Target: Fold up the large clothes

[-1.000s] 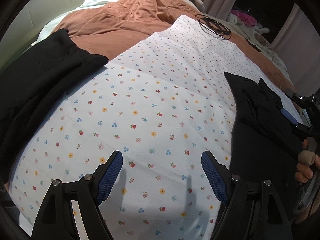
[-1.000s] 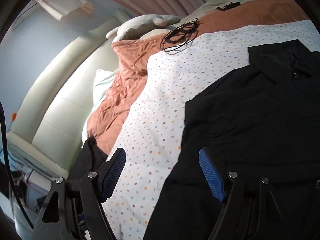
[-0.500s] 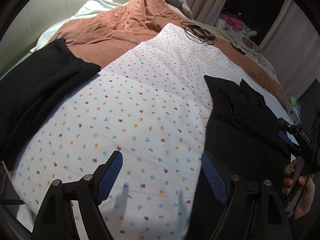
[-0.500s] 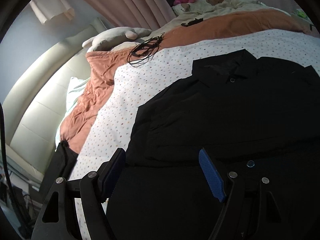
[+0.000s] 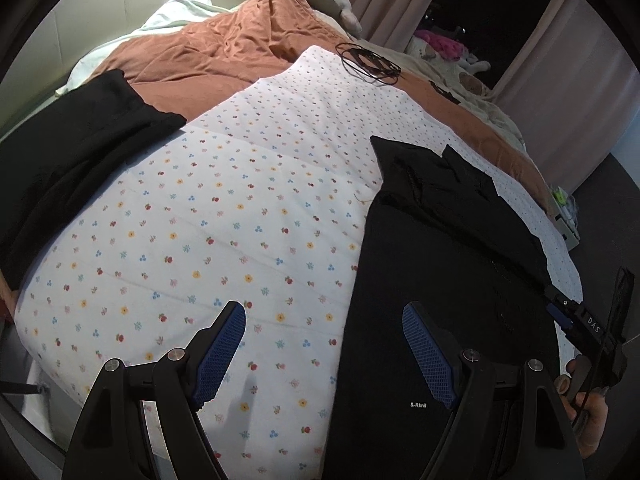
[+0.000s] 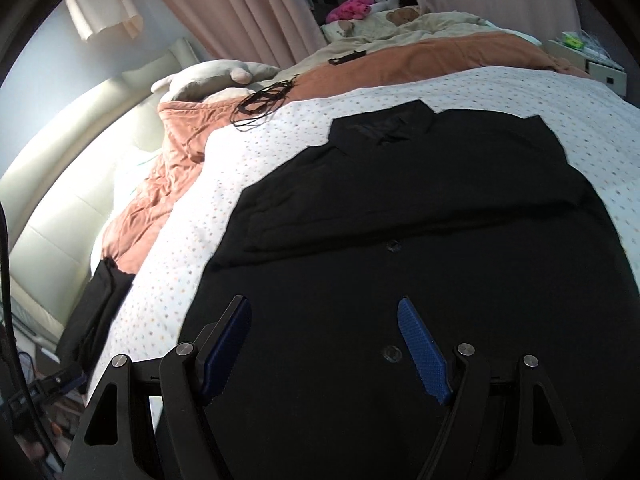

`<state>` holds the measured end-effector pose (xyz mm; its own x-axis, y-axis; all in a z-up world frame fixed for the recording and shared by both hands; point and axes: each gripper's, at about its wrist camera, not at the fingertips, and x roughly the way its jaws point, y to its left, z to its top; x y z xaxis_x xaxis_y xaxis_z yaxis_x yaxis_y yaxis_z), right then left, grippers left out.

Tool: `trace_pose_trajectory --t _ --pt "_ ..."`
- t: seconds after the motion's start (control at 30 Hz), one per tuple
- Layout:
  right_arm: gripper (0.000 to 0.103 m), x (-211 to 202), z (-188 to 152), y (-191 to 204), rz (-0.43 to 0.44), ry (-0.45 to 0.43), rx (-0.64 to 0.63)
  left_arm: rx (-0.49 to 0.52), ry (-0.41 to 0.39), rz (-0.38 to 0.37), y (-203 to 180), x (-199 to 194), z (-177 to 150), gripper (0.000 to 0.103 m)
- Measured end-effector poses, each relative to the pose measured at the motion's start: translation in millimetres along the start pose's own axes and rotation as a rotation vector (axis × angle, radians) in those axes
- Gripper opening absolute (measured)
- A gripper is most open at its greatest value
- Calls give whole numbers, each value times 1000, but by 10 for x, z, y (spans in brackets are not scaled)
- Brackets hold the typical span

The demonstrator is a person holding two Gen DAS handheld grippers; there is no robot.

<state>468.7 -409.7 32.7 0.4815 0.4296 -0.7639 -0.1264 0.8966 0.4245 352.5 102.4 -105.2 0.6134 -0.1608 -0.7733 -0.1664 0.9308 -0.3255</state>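
Note:
A black collared shirt (image 6: 400,232) lies flat on a white flower-print sheet (image 5: 224,208), collar toward the far end, sleeves folded in. It also shows at the right of the left wrist view (image 5: 448,248). My left gripper (image 5: 324,316) is open and empty, above the shirt's left edge near the hem. My right gripper (image 6: 324,308) is open and empty, above the shirt's lower middle. The right gripper also shows at the far right of the left wrist view (image 5: 560,316).
A second black garment (image 5: 68,148) lies at the sheet's left edge, also in the right wrist view (image 6: 96,304). A rust-brown duvet (image 5: 224,48), a coil of black cable (image 5: 370,62), pillows and soft toys lie beyond. A bedside unit (image 6: 600,68) stands at right.
Both grippers have moved right, over the black shirt, which now fills more of both views. Both stay open.

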Motion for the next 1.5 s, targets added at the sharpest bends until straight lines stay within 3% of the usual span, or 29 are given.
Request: trace_pose_trajectory --t 0.53,0.9,1.13,1.23,1.33,1.5 --pt "76 -1133 -533 -894 -123 -53 92 -5 49 -29 82 -133 -671 82" --pt "76 -1582 -1062 -1626 -180 -31 222 -33 71 -106 149 -147 -1021 79" --pt "76 -1738 -1433 -2050 -171 -12 300 -42 122 -161 139 20 -1229 59" --pt "76 -1780 -1598 -2212 -155 -7 323 -58 142 -180 161 89 -1298 56" --pt "76 -1809 -1753 -2339 -97 -26 348 -66 170 -210 162 162 -1357 50" --pt "75 -1752 -1966 -2423 13 -27 382 -78 181 -256 191 173 -1387 50"
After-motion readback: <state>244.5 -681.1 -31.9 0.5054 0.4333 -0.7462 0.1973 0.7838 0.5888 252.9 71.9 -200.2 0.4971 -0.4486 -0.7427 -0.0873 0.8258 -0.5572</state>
